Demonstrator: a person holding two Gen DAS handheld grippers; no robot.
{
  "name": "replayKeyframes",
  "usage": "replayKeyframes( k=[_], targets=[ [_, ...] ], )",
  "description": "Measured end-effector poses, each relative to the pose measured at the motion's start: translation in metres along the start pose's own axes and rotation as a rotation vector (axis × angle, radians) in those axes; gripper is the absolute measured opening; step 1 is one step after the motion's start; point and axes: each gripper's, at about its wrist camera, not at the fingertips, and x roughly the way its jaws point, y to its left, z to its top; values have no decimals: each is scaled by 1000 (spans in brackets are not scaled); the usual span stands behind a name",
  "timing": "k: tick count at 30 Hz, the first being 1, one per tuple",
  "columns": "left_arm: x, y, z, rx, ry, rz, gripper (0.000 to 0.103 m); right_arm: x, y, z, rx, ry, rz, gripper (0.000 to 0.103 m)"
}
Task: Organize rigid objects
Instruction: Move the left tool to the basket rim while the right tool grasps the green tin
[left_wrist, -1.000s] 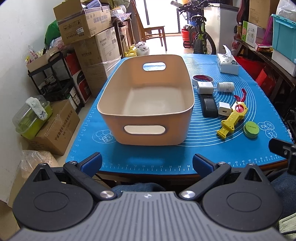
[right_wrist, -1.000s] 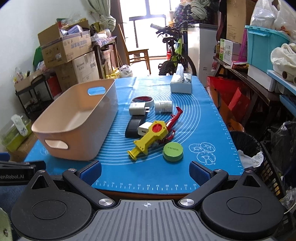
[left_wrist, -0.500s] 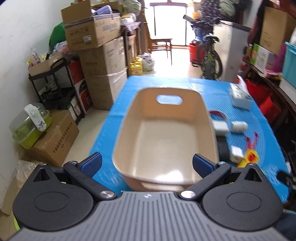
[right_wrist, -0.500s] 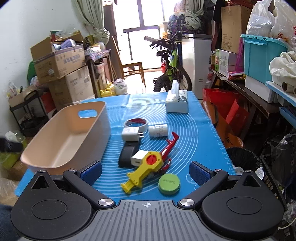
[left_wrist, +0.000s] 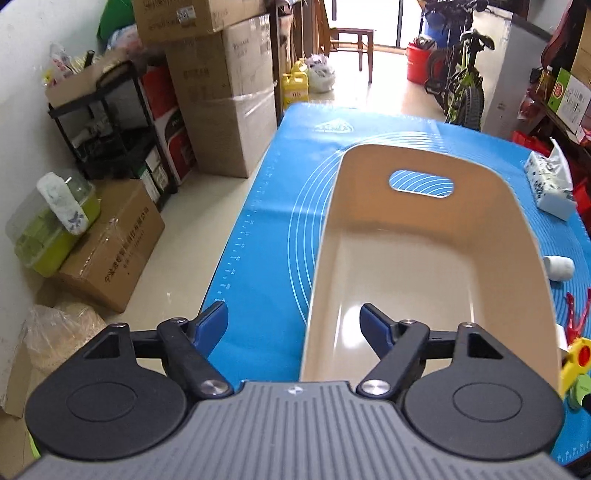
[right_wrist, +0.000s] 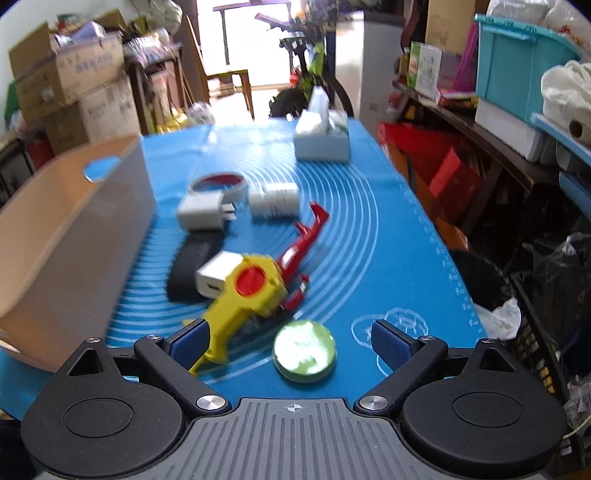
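L gripper (left_wrist: 293, 325) closing astride bin (left_wrist: 317, 258) wall

Daylight floods in from a doorway (left_wrist: 364, 27) at twelve o'clock, blowing out the floor beyond. Glare sheens the beige bin (left_wrist: 388, 332) floor. The right wrist view is motion-blurred throughout; both views bow strongly toward their rims.

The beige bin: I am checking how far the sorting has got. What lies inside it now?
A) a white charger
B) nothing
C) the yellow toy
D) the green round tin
B: the left wrist view shows the floor of the beige bin bare, while the yellow toy, a white charger and the green round tin lie on the blue mat beside it.
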Motion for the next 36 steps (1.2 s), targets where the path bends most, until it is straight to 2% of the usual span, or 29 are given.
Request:
replayKeyframes(
  k=[4, 6, 8, 12, 16, 17, 19, 22, 25, 31, 36],
  targets=[
    [15, 3, 2, 0, 21, -26, 68, 20, 1, -4, -22, 47, -18, 92],
    [24, 5, 0, -1, 45, -33, 62, 28, 2, -5, -35, 63, -33, 89],
    [33, 8, -1, -3, 74, -33, 47, 34, 3, -5, -37, 70, -44, 87],
    [38, 18, -2, -9, 104, -74, 41, 45, 0, -3, -9, 93, -46, 81],
    [39, 17, -1, 0, 120, -127, 22, 49, 1, -4, 8, 90, -56, 80],
    [40, 16, -2, 7, 125, -133, 20, 49, 2, -5, 9, 88, -57, 79],
    [42, 13, -1, 20, 132, -128, 18, 48, 2, -5, 11, 80, -53, 76],
    [45, 14, -1, 12, 149, -160, 7, 46, 3, -5, 16, 75, -46, 67],
    [44, 12, -2, 21, 150, -164, 3, 45, 3, -4, 28, 68, -59, 55],
    [44, 13, -2, 18, 148, -171, 3, 39, 1, -4, 66, 57, -81, 55],
    [44, 14, -2, 16, 149, -173, 3, 19, -1, 10, 88, -13, -121, 55]
  ],
)
